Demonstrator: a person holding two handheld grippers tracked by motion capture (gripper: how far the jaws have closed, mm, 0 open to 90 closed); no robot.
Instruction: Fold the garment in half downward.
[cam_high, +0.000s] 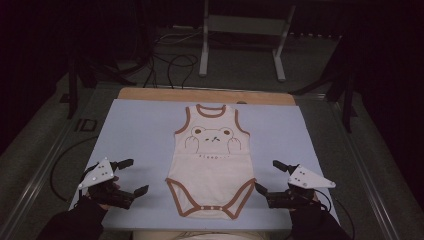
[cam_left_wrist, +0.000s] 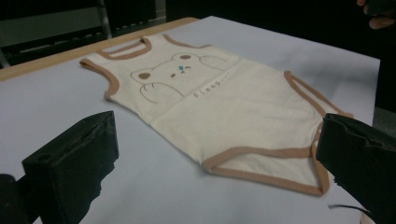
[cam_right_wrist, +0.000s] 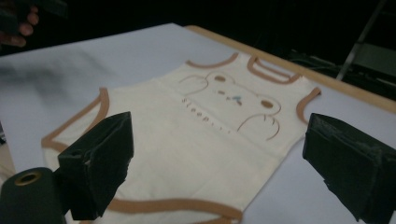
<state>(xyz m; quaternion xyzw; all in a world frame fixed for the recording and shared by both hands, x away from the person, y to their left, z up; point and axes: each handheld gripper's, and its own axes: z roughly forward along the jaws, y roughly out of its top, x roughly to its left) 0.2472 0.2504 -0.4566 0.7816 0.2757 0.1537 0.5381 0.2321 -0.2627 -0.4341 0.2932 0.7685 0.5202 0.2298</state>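
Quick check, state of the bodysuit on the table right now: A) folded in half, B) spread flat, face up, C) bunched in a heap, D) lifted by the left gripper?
B: the bodysuit lies spread flat on the table cover with its bear print showing, while the left gripper and the right gripper sit open at either side of its lower end, neither one gripping it.
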